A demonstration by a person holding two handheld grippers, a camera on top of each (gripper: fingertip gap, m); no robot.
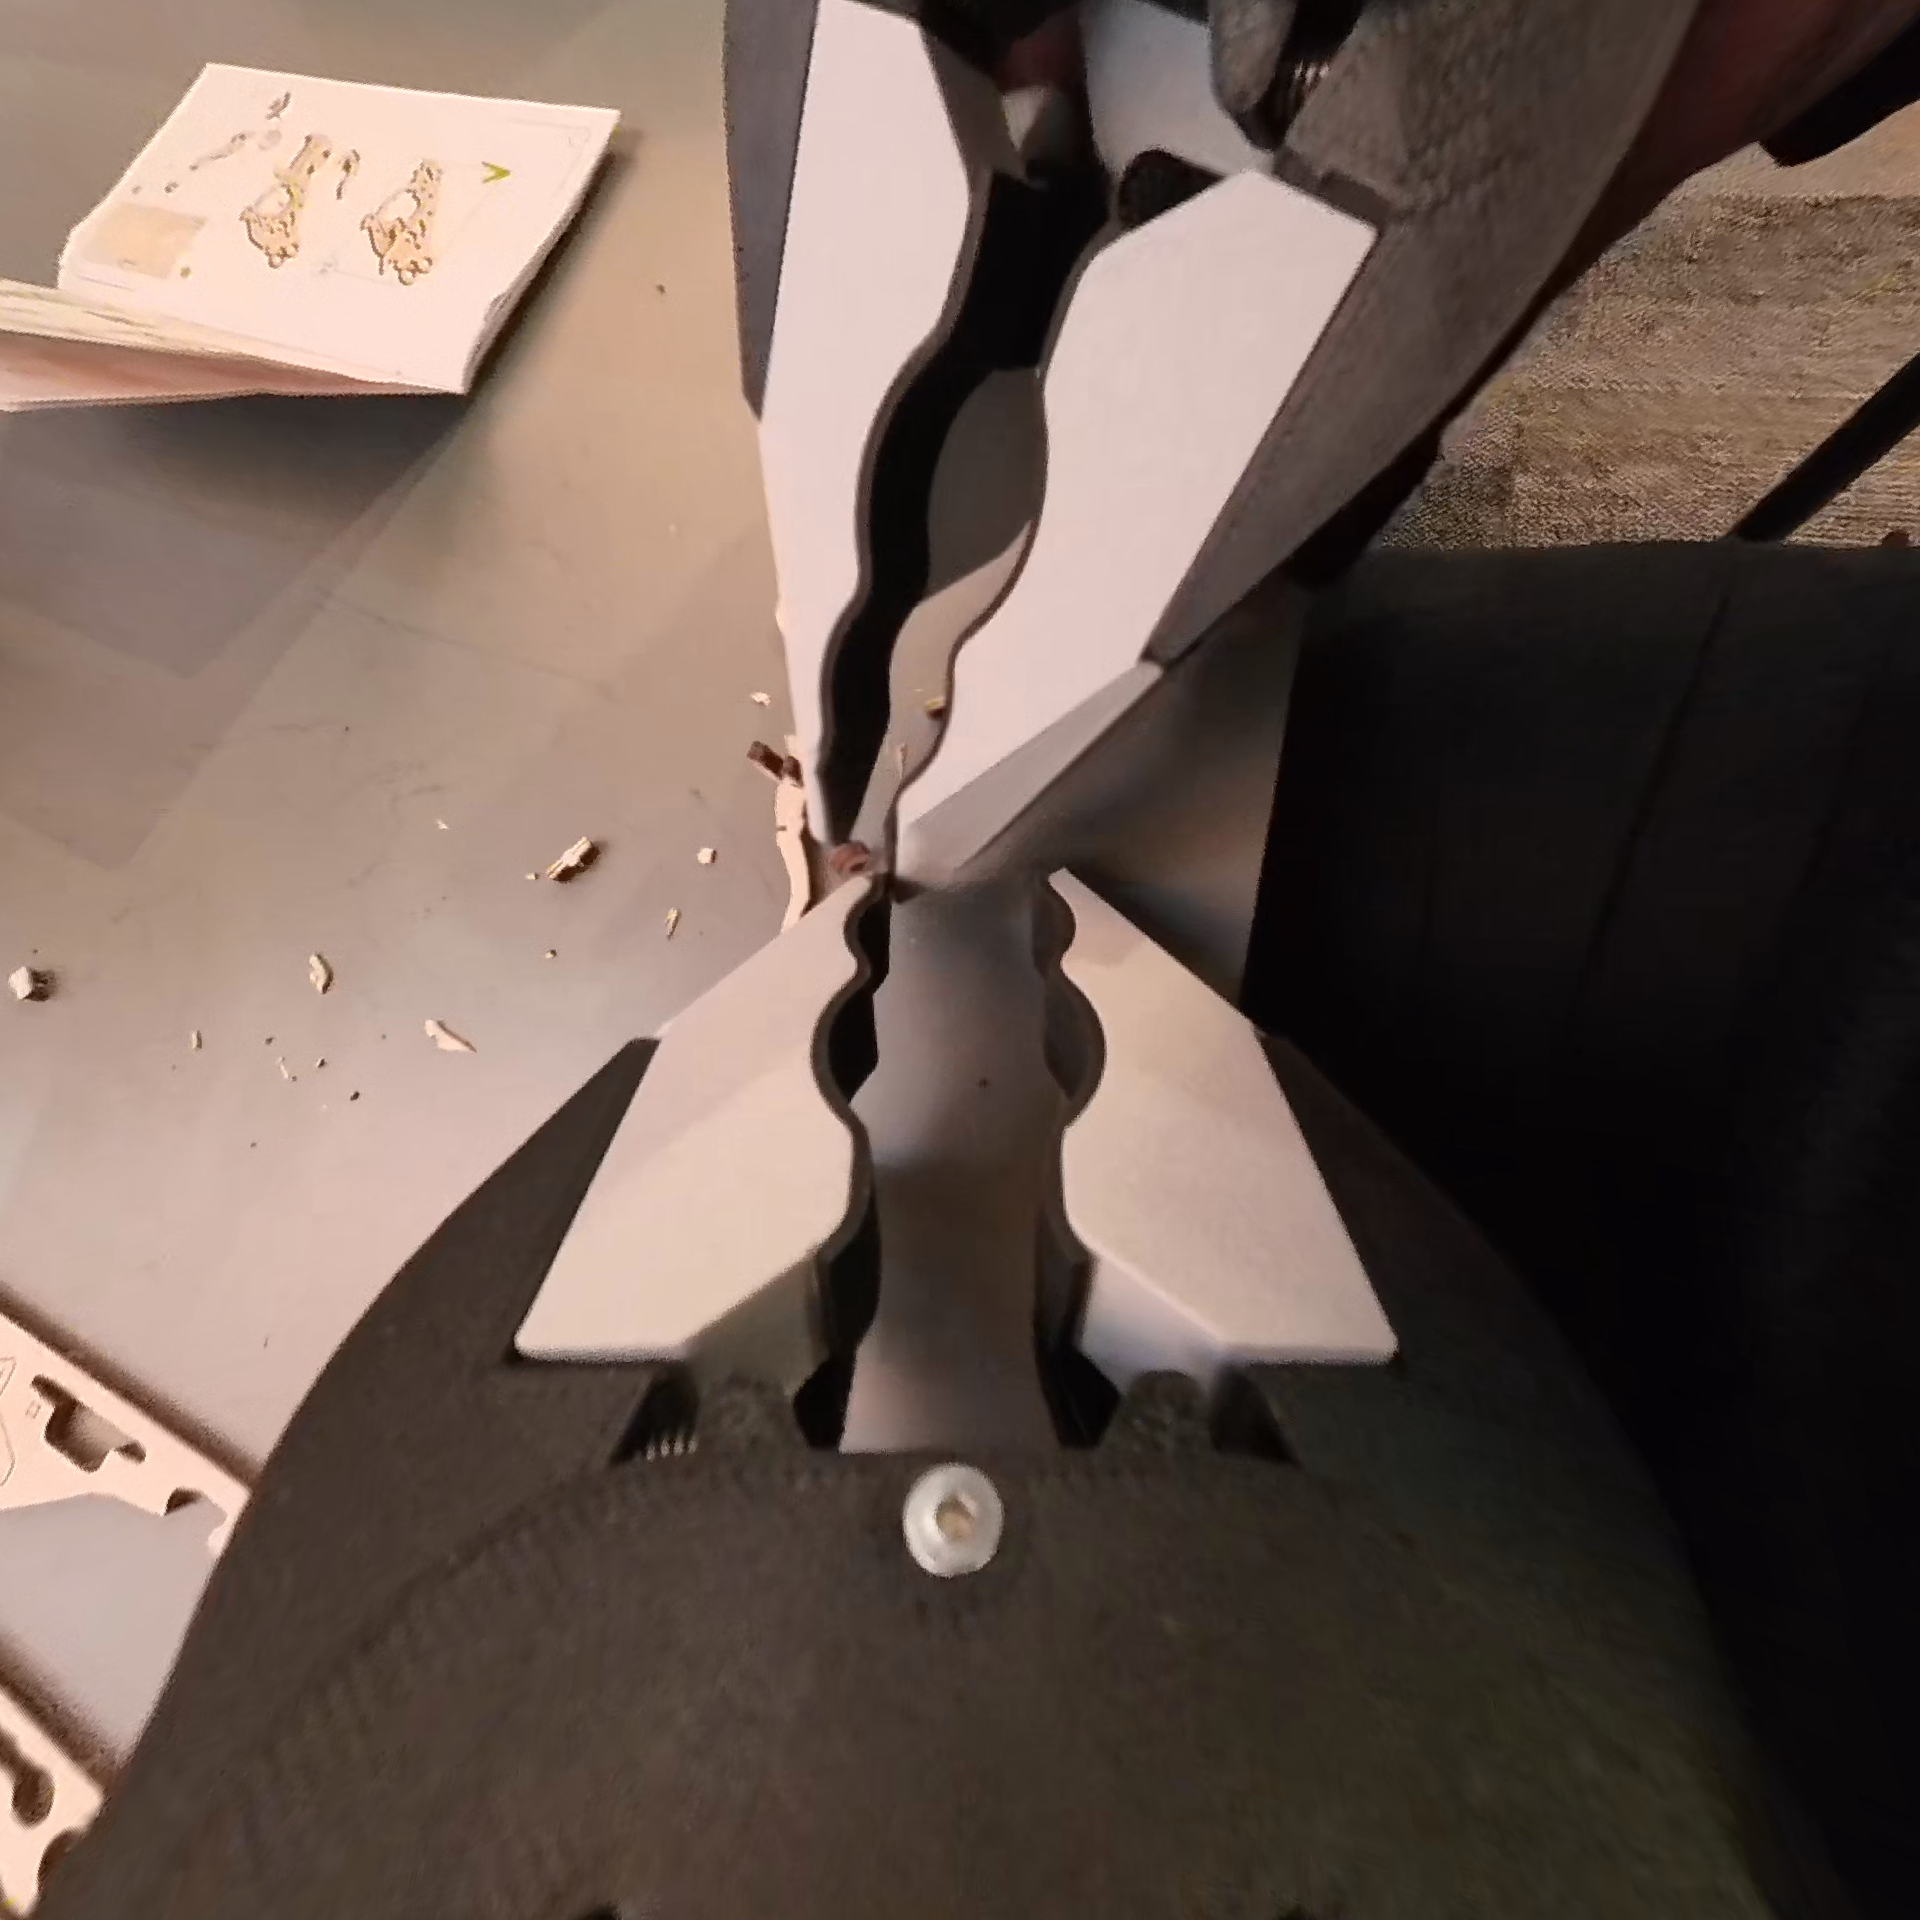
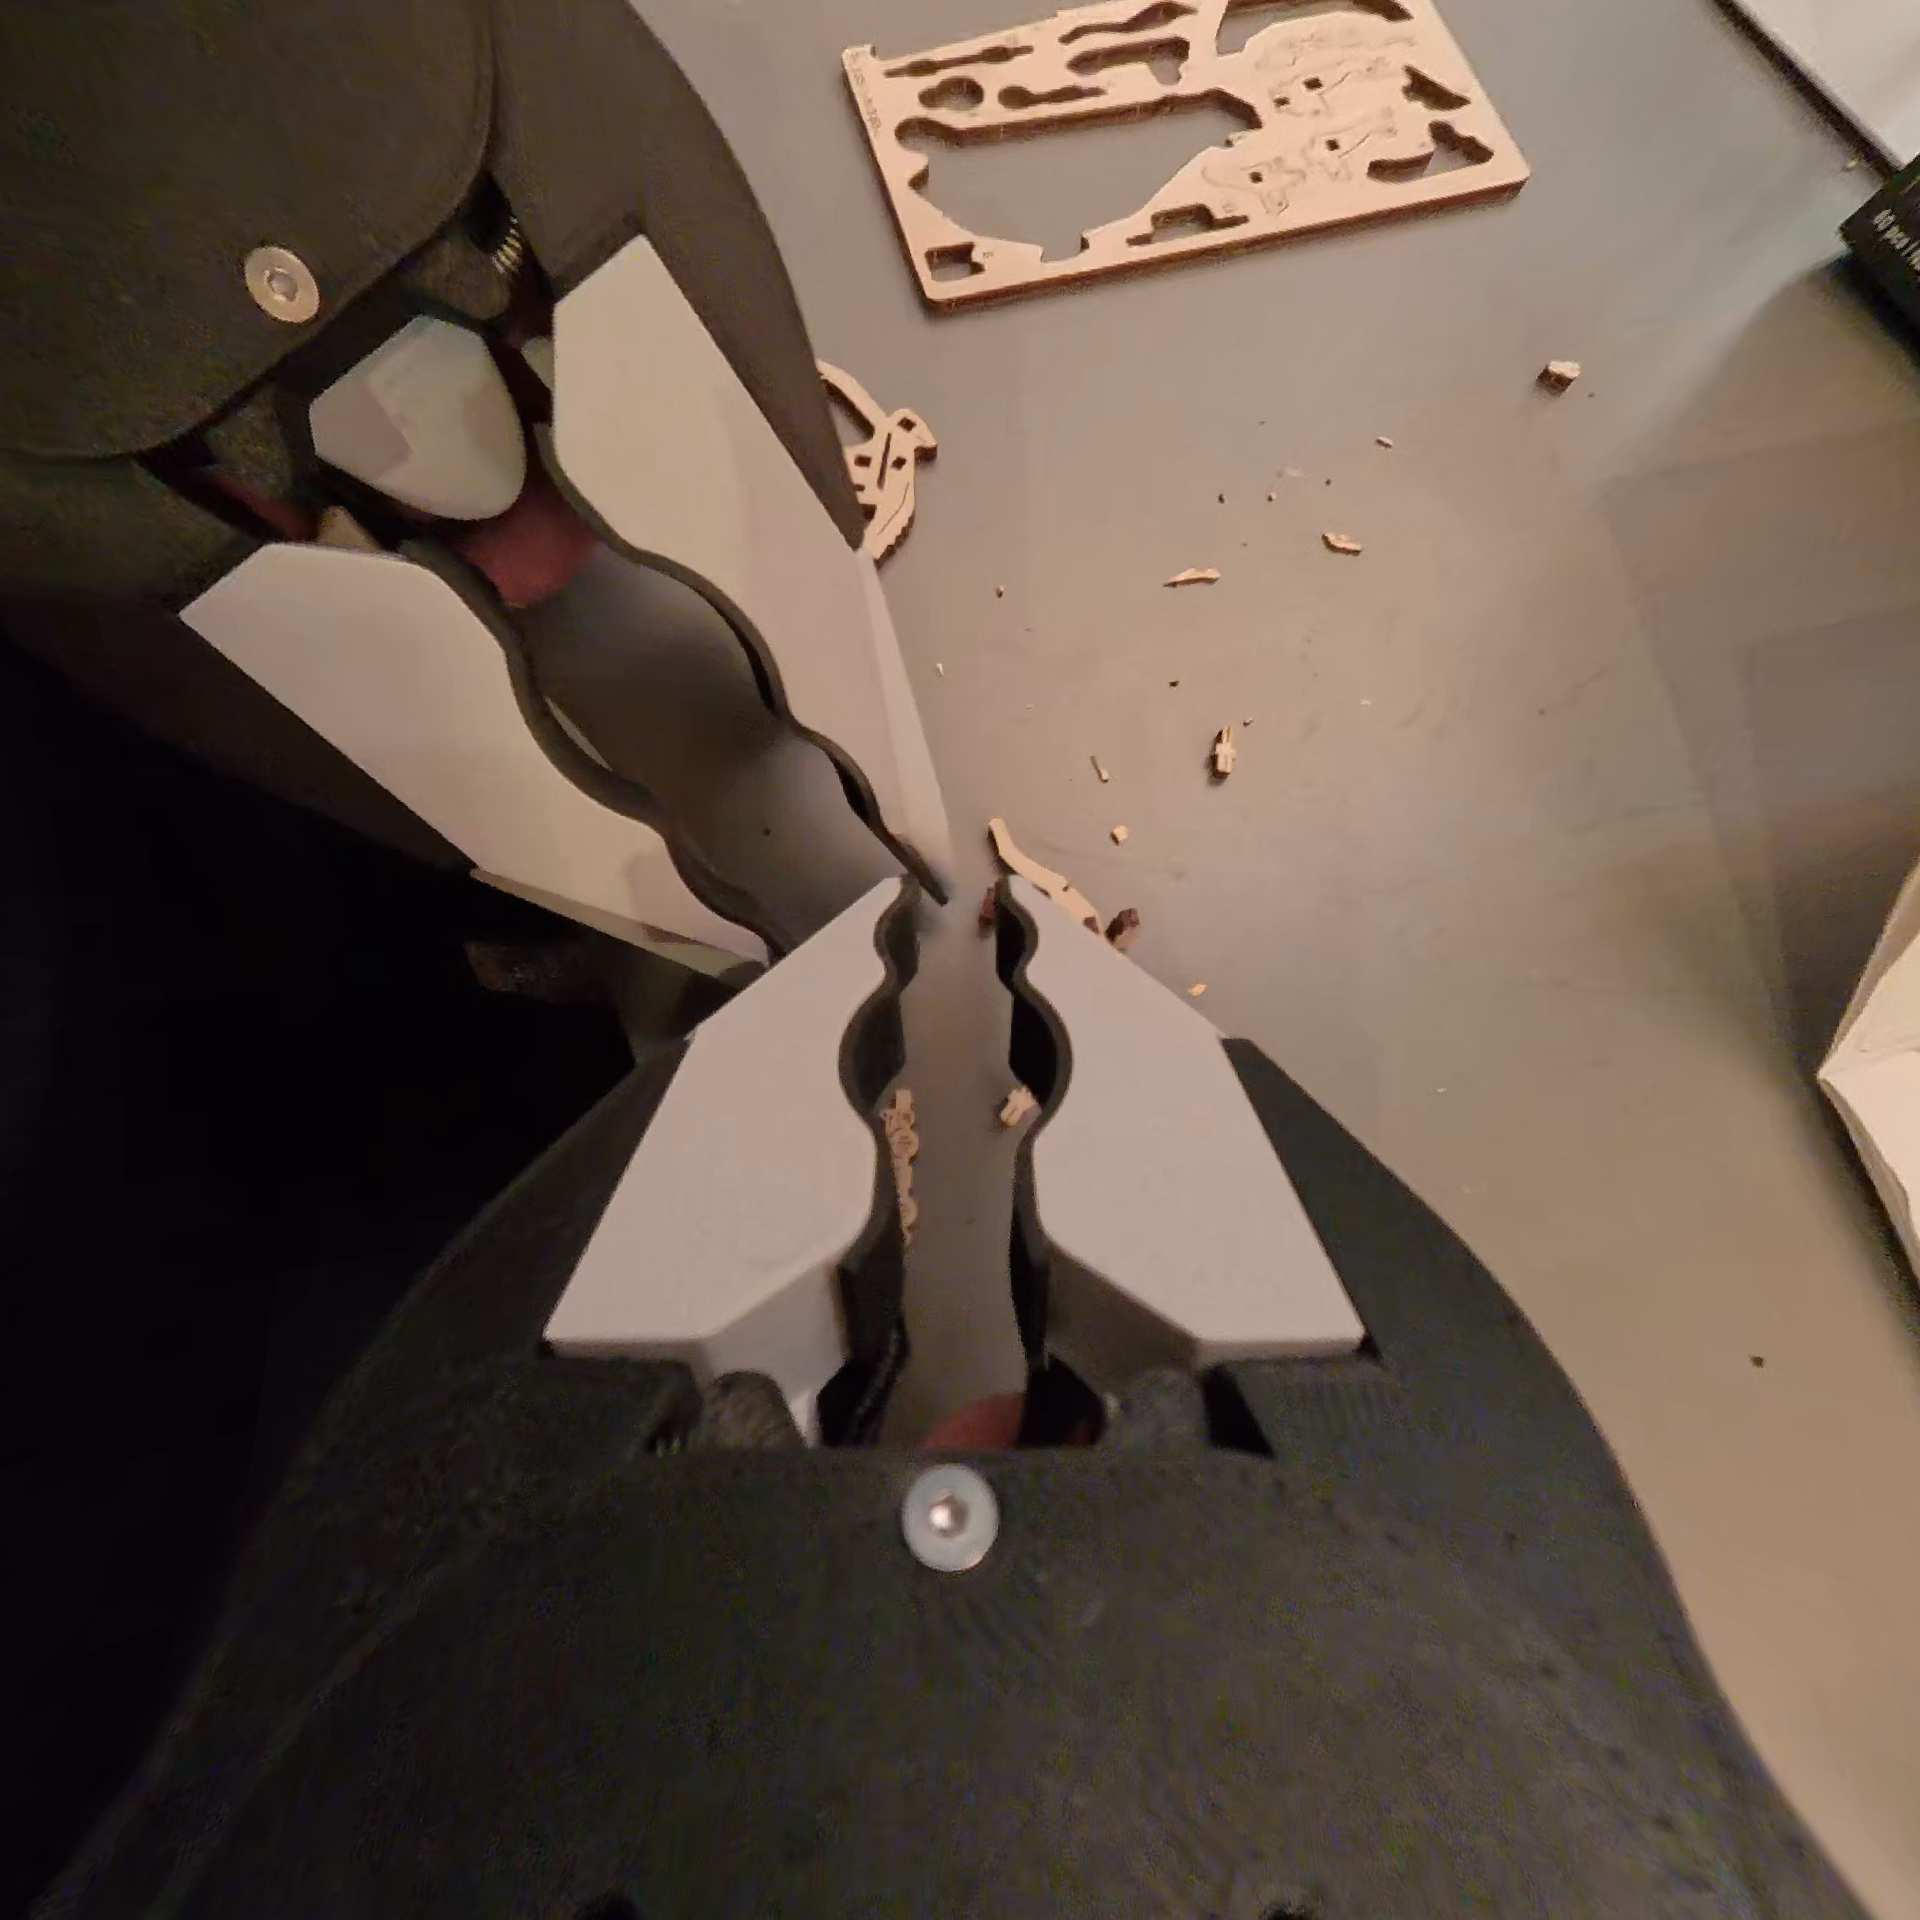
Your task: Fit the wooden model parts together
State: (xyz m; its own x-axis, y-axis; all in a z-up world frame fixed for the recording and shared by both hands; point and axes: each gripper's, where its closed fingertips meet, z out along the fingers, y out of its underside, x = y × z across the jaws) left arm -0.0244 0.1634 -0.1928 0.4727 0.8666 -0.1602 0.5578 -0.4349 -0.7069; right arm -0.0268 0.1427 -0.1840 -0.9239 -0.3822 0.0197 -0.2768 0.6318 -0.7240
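A thin curved wooden part [image 2: 1049,878] lies on the grey table [image 2: 1351,831] against the outer side of my right gripper's [image 2: 953,896] far fingertip. A small dark-brown bit [image 2: 987,914] shows just inside that tip. The jaws stand a little apart with bare table between them, so the pads press on nothing. My left gripper [image 1: 956,894] is open and empty. Its tip meets the right gripper [image 1: 868,831] at the brown bit [image 1: 854,857], with the curved part [image 1: 795,842] beside it. In the right wrist view the left gripper [image 2: 847,909] reaches in from the upper left.
An open instruction booklet [image 1: 312,229] lies at the far left. A punched-out wooden sheet [image 2: 1184,145] and another cut part [image 2: 883,468] lie beyond the grippers. Wood chips [image 1: 571,860] are scattered about. A dark chair [image 1: 1558,1039] stands past the table edge, and a white box [image 2: 1881,1091] sits at the right. My two grippers' fingertips are within a few centimetres of each other.
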